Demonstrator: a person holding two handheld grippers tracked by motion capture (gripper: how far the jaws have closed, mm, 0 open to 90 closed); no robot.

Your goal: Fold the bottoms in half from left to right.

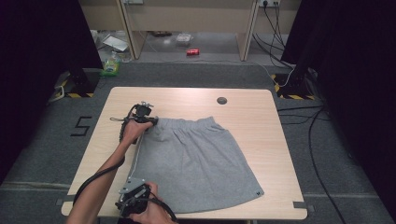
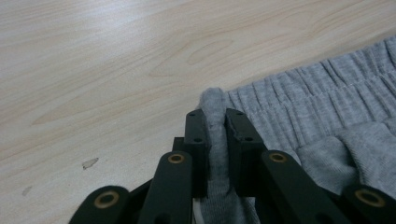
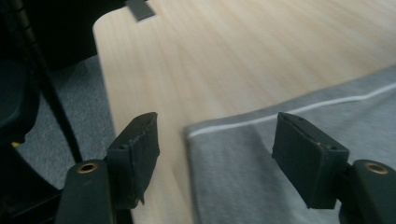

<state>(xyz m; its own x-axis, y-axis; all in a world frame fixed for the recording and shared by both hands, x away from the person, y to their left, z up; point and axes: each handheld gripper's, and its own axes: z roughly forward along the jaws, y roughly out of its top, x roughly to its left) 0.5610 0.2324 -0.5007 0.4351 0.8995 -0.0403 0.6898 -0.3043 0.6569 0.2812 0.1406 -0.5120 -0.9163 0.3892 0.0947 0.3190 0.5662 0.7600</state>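
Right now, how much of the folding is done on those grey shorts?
Hardly any. The grey shorts lie flat and unfolded on the table. In hand: the left gripper is shut on the waistband corner, and the right gripper hangs open over the near hem corner with its white stripe, not gripping yet. Probably left: closing on that corner, then making every fold.

- A large dark numeral "5" (image 1: 80, 126) is showing on the grey floor to the left of the table (image 1: 243, 112).
- Printing on the red can (image 1: 192, 52) lying farther back is staying too small to read.
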